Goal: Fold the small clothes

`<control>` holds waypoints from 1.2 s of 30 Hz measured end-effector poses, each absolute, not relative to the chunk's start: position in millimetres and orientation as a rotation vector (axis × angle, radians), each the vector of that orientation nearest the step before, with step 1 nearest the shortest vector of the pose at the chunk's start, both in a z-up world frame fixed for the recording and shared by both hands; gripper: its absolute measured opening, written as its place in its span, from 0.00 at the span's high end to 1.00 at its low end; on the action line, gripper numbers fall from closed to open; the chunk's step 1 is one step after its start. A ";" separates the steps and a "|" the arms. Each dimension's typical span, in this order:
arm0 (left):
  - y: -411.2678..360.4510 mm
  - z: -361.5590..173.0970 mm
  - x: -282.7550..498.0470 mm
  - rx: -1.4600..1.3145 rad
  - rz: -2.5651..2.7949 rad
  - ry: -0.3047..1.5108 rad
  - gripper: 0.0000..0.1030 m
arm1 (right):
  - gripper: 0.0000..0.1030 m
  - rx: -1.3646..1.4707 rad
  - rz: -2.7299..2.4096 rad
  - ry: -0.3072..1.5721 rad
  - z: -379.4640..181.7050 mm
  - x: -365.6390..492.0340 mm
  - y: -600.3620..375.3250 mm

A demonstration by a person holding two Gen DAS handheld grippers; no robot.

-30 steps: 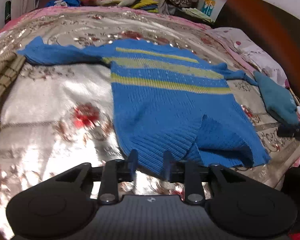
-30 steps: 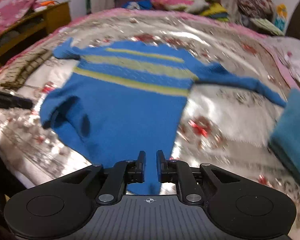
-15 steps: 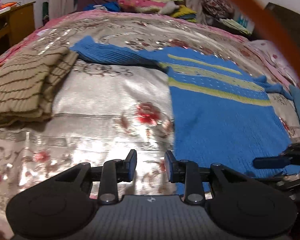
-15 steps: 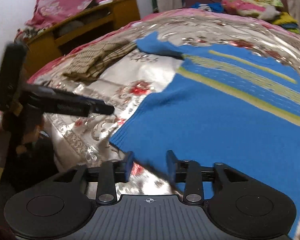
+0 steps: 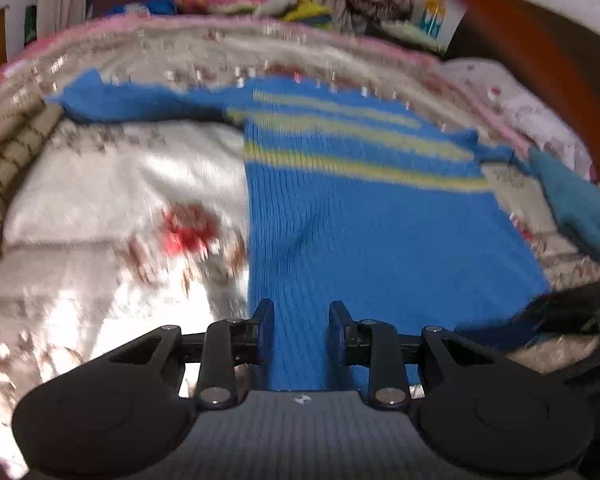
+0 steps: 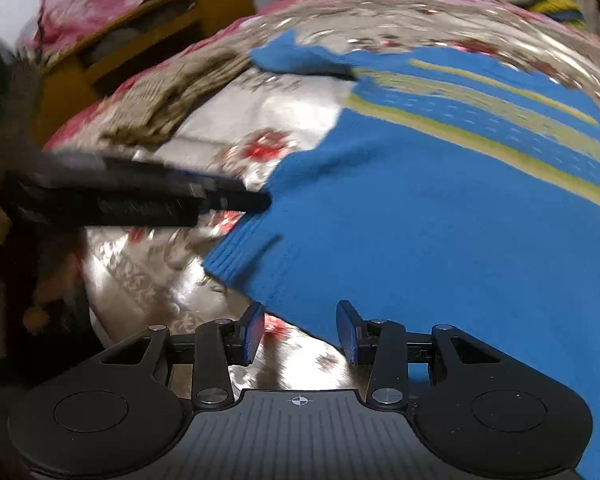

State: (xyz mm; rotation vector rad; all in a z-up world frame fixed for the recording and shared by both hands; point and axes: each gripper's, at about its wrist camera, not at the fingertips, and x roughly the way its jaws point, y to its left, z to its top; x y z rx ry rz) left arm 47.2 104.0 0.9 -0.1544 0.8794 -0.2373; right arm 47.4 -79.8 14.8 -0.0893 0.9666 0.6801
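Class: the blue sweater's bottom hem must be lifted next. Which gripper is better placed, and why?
Left. The left gripper already straddles the blue sweater at its hem; the right gripper sits open just off the hem corner.

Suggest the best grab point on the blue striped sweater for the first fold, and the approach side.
Grip the ribbed bottom hem of the blue sweater, probably at its near corners. It lies flat on the bedspread, hem toward the person, so come low from the near edge. The left gripper and right gripper stand open at that hem.
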 end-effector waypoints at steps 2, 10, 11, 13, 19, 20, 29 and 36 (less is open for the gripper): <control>101.6 -5.1 46.6 -0.130 -0.218 0.905 0.66 | 0.62 -0.057 0.644 0.944 23.0 48.8 -97.6; 92.8 18.1 64.1 -0.085 -0.198 0.880 0.66 | 0.62 0.047 0.379 0.964 14.0 91.1 -165.9; 89.1 20.5 71.2 -0.086 -0.203 0.873 0.66 | 0.62 0.085 0.375 0.967 13.5 95.6 -174.7; 78.9 21.3 88.5 -0.088 -0.207 0.863 0.66 | 0.62 0.119 0.378 0.937 18.2 102.7 -184.9; 58.3 5.7 117.1 -0.059 -0.230 0.936 0.66 | 0.62 0.076 0.364 0.968 3.0 120.8 -195.4; 55.7 4.5 118.4 -0.046 -0.231 0.942 0.66 | 0.62 0.081 0.377 0.959 2.6 120.8 -199.0; 9.6 14.9 158.3 -0.020 -0.311 0.889 0.66 | 0.60 0.298 0.254 0.910 23.7 168.0 -271.8; -30.4 17.3 179.8 0.039 -0.391 0.898 0.66 | 0.60 0.320 0.242 0.846 37.7 185.4 -294.7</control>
